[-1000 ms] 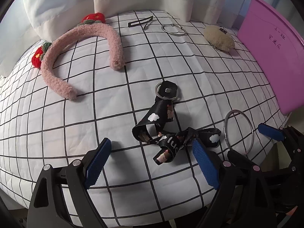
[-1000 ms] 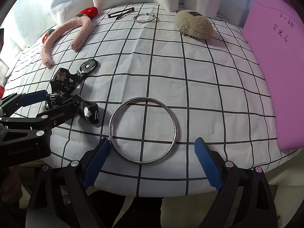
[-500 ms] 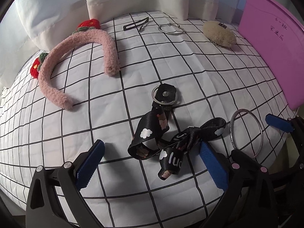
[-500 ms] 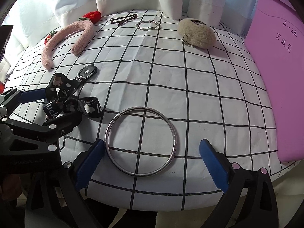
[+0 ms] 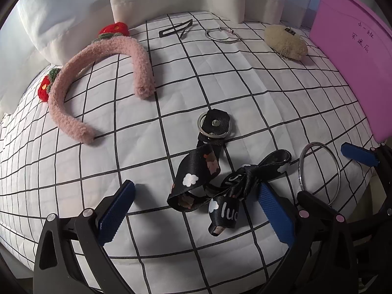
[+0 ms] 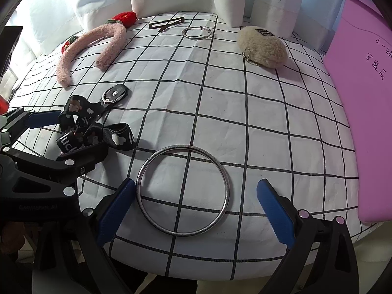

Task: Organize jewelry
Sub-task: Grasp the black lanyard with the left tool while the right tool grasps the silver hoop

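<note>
Surface: white cloth (image 6: 245, 134) with a black grid; all items lie flat on it.
Headband (image 5: 80, 73): pink, fuzzy, far left, with red strawberry trims (image 5: 114, 30); well apart from both grippers.
Left gripper (image 5: 193, 208): jaws spread wide, holding nothing. The lanyard lies between its blue pads (image 5: 115, 208), with the right pad touching or just beside the strap; which one cannot be told.
Lanyard (image 5: 208, 178): black printed strap, crumpled, with a key ring (image 5: 214, 125) at its far end.
Hair clip (image 5: 175, 29): dark, at the far edge.
Small hoop (image 5: 221, 35): silver, just right of the clip.
Bangle (image 6: 182, 189): large silver ring near the front edge, right of the lanyard.
Right gripper (image 6: 193, 210): jaws wide apart, empty. The bangle lies between them, its left rim next to the left pad (image 6: 115, 210), clear of the right pad.
Plush charm (image 6: 262, 46): beige, far right of centre, with a small chain.
Folder (image 6: 367, 98): pink, at the right edge, with handwriting.
</note>
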{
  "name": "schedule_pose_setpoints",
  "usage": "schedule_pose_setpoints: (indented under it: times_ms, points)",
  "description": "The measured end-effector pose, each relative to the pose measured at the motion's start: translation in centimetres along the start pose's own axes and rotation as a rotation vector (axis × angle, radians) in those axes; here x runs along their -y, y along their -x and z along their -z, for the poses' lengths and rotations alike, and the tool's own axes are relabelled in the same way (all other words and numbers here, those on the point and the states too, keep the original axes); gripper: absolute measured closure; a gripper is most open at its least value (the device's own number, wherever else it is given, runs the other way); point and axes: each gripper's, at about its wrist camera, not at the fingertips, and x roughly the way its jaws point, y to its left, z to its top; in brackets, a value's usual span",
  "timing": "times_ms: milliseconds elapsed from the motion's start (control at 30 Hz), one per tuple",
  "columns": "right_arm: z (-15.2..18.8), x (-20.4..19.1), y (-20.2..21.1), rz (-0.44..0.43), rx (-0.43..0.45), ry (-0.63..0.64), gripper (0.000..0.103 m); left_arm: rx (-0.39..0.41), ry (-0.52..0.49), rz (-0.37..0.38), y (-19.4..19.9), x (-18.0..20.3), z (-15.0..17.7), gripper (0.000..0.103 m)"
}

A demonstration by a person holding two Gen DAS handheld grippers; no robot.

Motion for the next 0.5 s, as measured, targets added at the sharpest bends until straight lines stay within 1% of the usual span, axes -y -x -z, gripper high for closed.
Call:
schedule_pose_setpoints:
  times_ms: [67, 100, 133, 167, 267, 333, 367, 400, 500]
  points:
    - [0.0, 0.0, 0.1, -0.005, -0.004, 0.002, 0.012, 0.005, -0.015, 0.005, 0.2, 0.1, 0.0, 0.014]
    - [0.0, -0.2, 0.2, -0.01, 0.0, 0.01, 0.014, 0.007, -0.022, 0.008, 0.4, 0.3, 0.0, 0.019]
    - [0.1, -0.4, 0.4, -0.016, 0.008, 0.023, 0.021, 0.01, -0.029, 0.011, 0.5, 0.4, 0.0, 0.024]
    - [0.1, -0.7, 0.7, -0.015, 0.016, 0.039, 0.032, 0.012, -0.032, 0.013, 0.6, 0.5, 0.0, 0.026]
    - [0.1, -0.6, 0.6, -0.022, 0.015, 0.028, 0.032, 0.024, -0.038, 0.019, 0.9, 0.7, 0.1, 0.039]
    - [0.0, -0.7, 0.6, -0.024, 0.014, 0.03, 0.032, 0.034, -0.04, 0.022, 1.2, 0.7, 0.0, 0.061]
    - [0.0, -0.6, 0.6, -0.029, 0.014, 0.025, 0.032, 0.036, -0.039, 0.024, 1.3, 0.7, 0.0, 0.069]
    - [0.0, -0.5, 0.6, -0.034, 0.015, 0.018, 0.032, 0.035, -0.037, 0.025, 1.4, 0.8, -0.1, 0.081]
    - [-0.1, -0.3, 0.7, -0.048, 0.017, 0.003, 0.032, 0.032, -0.024, 0.034, 1.5, 0.5, -0.1, 0.085]
